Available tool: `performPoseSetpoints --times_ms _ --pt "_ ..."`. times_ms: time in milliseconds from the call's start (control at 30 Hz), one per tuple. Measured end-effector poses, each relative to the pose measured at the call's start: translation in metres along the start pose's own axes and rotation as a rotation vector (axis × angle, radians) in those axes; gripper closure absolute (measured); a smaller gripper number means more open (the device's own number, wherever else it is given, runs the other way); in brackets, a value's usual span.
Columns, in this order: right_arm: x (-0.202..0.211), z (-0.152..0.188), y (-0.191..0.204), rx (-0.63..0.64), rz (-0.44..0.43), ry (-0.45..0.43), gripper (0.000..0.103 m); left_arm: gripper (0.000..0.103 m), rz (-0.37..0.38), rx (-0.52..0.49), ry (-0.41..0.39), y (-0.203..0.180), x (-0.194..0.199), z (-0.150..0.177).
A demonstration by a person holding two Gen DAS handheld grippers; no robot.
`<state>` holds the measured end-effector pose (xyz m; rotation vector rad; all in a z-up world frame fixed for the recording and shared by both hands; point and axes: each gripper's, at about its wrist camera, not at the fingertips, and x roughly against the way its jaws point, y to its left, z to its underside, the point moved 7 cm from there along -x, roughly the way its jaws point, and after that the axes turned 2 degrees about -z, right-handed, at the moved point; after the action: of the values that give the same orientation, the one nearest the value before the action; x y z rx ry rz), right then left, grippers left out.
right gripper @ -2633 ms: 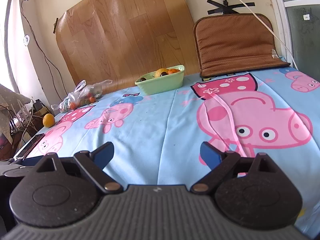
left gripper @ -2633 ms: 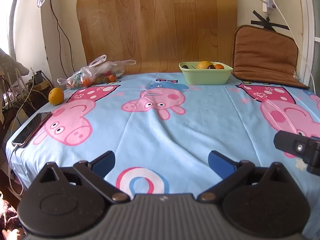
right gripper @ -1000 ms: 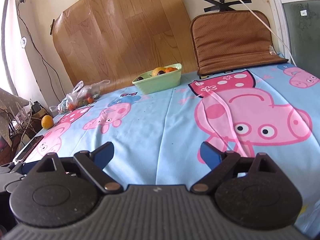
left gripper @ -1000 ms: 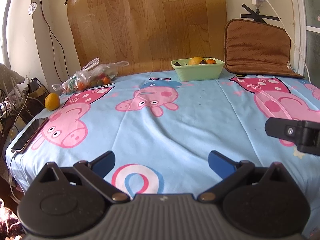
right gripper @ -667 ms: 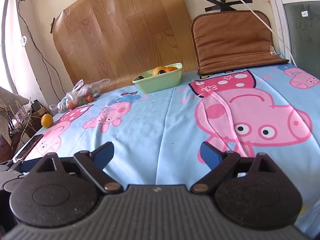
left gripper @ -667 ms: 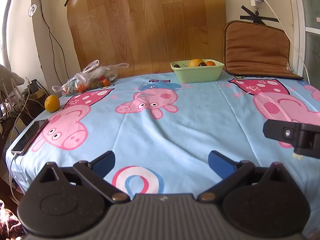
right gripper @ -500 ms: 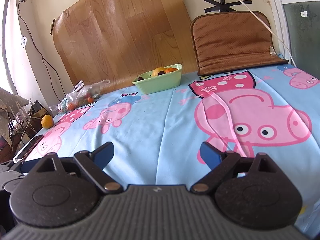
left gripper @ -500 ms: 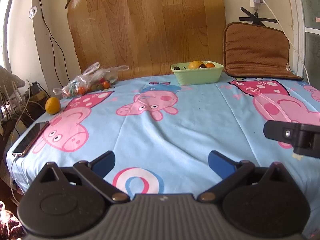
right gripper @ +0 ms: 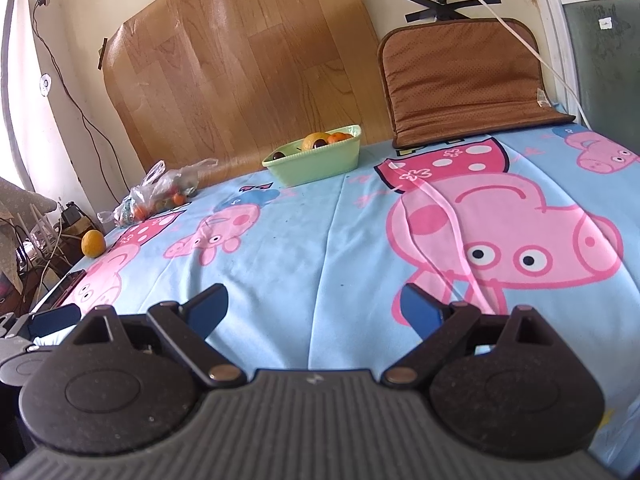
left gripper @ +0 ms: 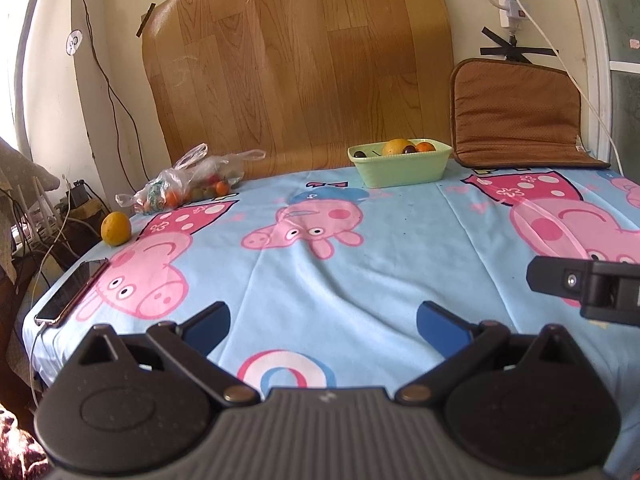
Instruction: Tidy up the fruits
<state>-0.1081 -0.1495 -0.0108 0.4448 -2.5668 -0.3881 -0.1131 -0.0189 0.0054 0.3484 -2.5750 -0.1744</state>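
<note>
2 hand-held grippers, the left hand-held gripper [left gripper: 322, 322] and right hand-held gripper [right gripper: 314, 310], hover wide and empty over the bench [left gripper: 400, 264]. 1 orange [left gripper: 115, 229] sits at left of frame, beside the fruit bag [left gripper: 188, 186]; the green bowl [left gripper: 400, 166] of fruit stands upper center.

A table covered by a light-blue cartoon-pig printed cloth [left gripper: 360, 280] carries everything. A pale green rectangular plastic bowl [left gripper: 402, 168] holding fruit sits at the far edge. Left of the bowl lies a clear plastic bag of small fruits [left gripper: 188, 188]; further left and nearer, a loose yellow-orange citrus fruit [left gripper: 116, 229], then a dark smartphone [left gripper: 72, 291] on the cloth's edge. Right of the bowl rests a brown padded cushion [left gripper: 520, 116], leaning against the wall.
</note>
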Motion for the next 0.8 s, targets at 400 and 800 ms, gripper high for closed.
performPoseSetpoints --times_ms 400,800 --pt "0.0037 -0.0026 0.0013 0.010 -0.003 -0.012 0.008 0.000 0.002 0.013 0.027 0.0006 -0.0025 0.0000" --pt "0.0024 -0.0013 0.0020 0.014 -0.006 -0.006 0.008 0.000 0.037 0.030 0.066 0.0006 -0.0063 0.0044"
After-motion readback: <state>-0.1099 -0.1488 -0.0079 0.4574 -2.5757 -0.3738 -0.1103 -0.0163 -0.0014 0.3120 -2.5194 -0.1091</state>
